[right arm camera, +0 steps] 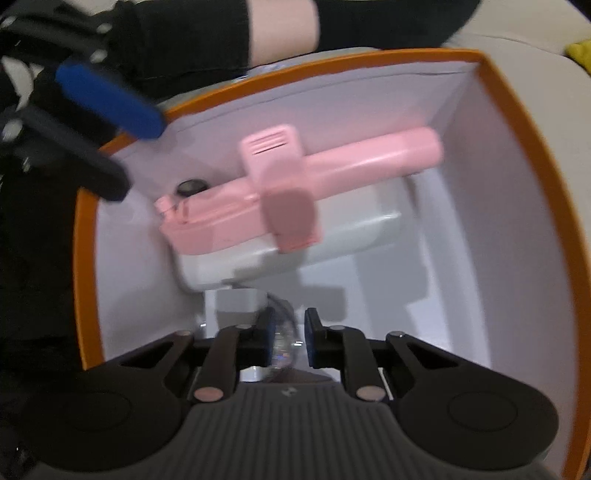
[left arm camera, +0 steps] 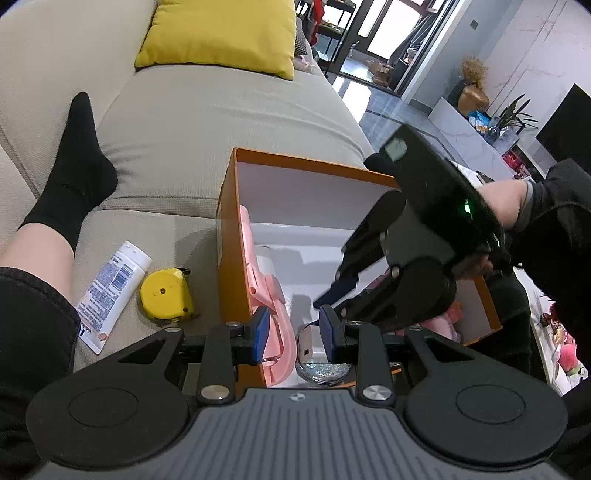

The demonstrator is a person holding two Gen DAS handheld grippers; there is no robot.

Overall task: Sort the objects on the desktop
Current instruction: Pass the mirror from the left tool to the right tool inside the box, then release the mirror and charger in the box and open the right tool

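Note:
An orange box (right arm camera: 517,155) with a white inside stands on a beige sofa (left arm camera: 221,122). Against one wall of the box lies a pink handheld gadget (right arm camera: 295,184) on a pale grey case (right arm camera: 332,243). My right gripper (right arm camera: 290,332) points steeply down into the box, and its jaws stand narrow around a clear glitter ball (right arm camera: 282,347). From the left wrist it shows as black fingers (left arm camera: 343,277) over the box floor. My left gripper (left arm camera: 293,332) hovers at the box's near corner, its blue pads (left arm camera: 262,328) apart and pressing on nothing.
Outside the box, a white lotion tube (left arm camera: 110,291) and a yellow tape measure (left arm camera: 166,295) lie on the seat. A person's leg in a black sock (left arm camera: 74,155) rests beside them. A yellow cushion (left arm camera: 221,33) sits at the sofa back. Something pink (left arm camera: 443,325) lies at the box's far side.

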